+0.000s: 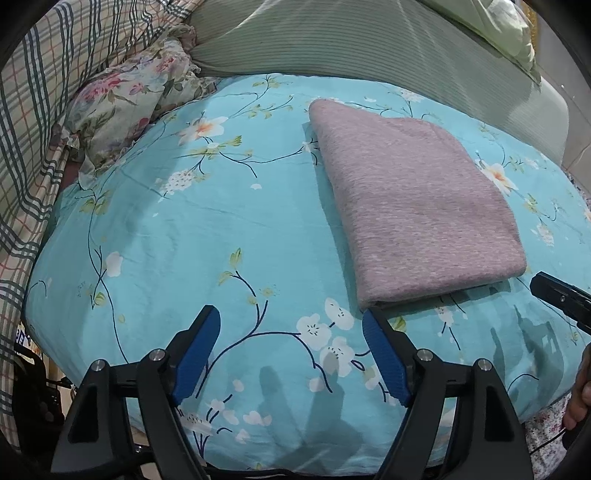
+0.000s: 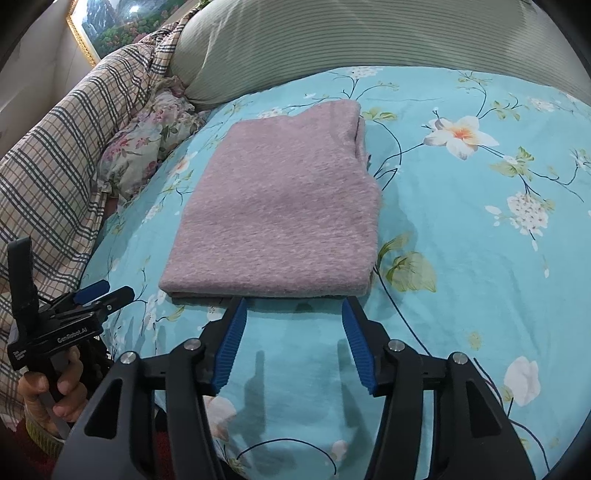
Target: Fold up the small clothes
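Observation:
A mauve knitted garment [image 1: 417, 199] lies folded into a neat rectangle on the turquoise floral bedspread [image 1: 184, 229]. My left gripper [image 1: 291, 314] is open just in front of its near left corner, and nothing sits between the blue pads [image 1: 195, 350]. In the right wrist view the same garment [image 2: 280, 206] lies flat straight ahead. My right gripper [image 2: 293, 306] is open at its near edge, pads clear of the cloth. The left gripper [image 2: 92, 295] also shows there at the lower left, held by a hand [image 2: 55, 391].
A floral pillow [image 1: 125, 99] and a plaid blanket [image 1: 40, 110] lie at the left. A green striped pillow [image 2: 369, 40] runs along the back. A framed picture [image 2: 110, 22] hangs at upper left. The right gripper's tip [image 1: 561, 299] and a hand [image 1: 581, 391] show at the right edge.

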Motion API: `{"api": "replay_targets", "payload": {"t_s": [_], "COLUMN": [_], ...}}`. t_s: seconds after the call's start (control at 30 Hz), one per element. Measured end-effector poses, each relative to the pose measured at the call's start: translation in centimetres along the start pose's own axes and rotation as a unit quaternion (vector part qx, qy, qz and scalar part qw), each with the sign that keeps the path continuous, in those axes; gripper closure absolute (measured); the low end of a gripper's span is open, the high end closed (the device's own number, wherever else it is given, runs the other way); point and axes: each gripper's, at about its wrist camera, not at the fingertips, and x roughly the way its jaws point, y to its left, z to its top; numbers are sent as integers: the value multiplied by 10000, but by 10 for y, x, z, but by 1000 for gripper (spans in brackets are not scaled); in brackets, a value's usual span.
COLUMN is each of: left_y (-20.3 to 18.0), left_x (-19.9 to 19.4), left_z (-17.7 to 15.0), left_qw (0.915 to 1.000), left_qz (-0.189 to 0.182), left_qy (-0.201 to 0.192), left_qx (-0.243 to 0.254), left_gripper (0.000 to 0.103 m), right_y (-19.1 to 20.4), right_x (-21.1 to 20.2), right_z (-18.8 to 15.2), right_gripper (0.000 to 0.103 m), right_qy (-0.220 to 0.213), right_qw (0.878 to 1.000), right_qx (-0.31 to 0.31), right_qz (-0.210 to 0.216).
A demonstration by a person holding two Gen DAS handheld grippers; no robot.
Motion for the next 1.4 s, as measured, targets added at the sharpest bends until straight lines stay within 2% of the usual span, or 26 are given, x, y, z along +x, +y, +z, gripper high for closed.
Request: {"api": "replay_targets", "payload": {"t_s": [0.23, 0.47, 0.6, 0.63, 0.67, 0.73, 0.87, 1.13, 1.4], "left_y": [-2, -9, -16, -16, -17, -17, -20, -29, -38], "left_x": [7, 13, 8, 6, 5, 1, -7, -23, -32], "left_z": [12, 44, 59, 61, 63, 64, 56, 27, 9], "left_qw": [10000, 9997, 9994, 9993, 9992, 9992, 9987, 9965, 9957], "left_qz": [20, -149, -109, -119, -142, -174, -55, 156, 27], "left_qy": [-10, -100, -187, -200, -201, -187, -219, -297, -325], "left_qx": [73, 180, 284, 300, 306, 320, 464, 766, 864], "left_gripper": [22, 21, 20, 19, 18, 18, 17, 13, 12], "right_y": [-5, -15, -10, -8, -6, -1, 8, 28, 30], "right_x": [7, 16, 10, 8, 6, 1, -9, -32, -34], "right_z": [21, 60, 73, 73, 73, 71, 57, 18, -6], "right_gripper": [43, 43, 43, 40, 33, 24, 17, 15, 14], "right_qy": [-53, -154, -161, -139, -112, -81, 48, 60, 196], "right_qw": [10000, 9999, 9998, 9998, 9998, 9996, 9991, 9951, 9917], "right_qx": [-47, -13, -110, -140, -185, -263, -396, -927, -1108], "right_qz": [-33, -42, -22, -18, -14, 29, 136, -330, -623]}}
